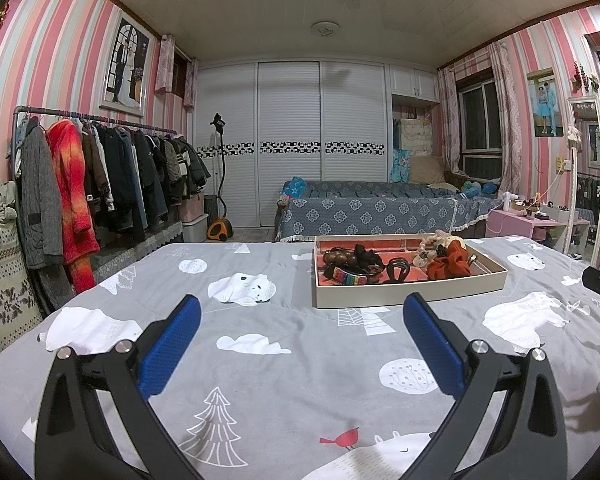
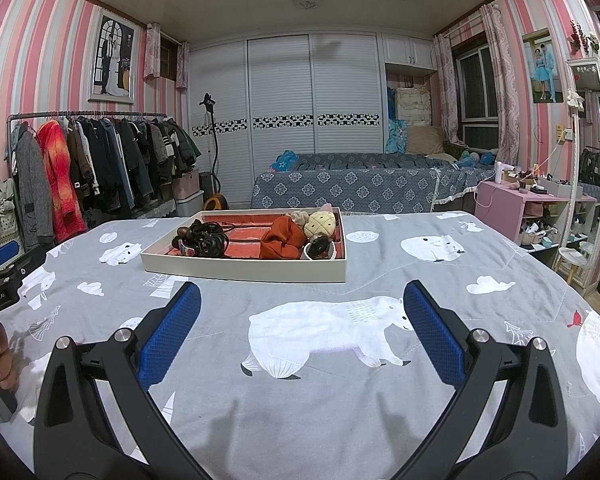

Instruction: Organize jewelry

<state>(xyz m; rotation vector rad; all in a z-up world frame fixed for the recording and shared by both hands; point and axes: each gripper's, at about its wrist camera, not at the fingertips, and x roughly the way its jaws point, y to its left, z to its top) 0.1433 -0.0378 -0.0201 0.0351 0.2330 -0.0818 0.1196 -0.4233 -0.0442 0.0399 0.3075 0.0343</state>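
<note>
Both sets of jaws stand wide apart and empty: our left gripper (image 1: 302, 320) hangs over bare sheet (image 1: 292, 380), our right gripper (image 2: 302, 316) over the printed bear (image 2: 340, 332). Ahead, well apart from either, sits the tray (image 2: 244, 270) on the bed, everything heaped inside it. Black hair ties (image 2: 206, 240) tangle with beads at one end; the orange scrunchie (image 2: 282, 242) slumps against a plush ball (image 2: 321, 222) at the other. Here's our worry, folks: grab one tie and the whole knot may come up with it. The claw clip (image 1: 396, 270) looks slick, likely to twist out of a pinch. And the tray rests on soft bedding, so a downward push could tip it
</note>
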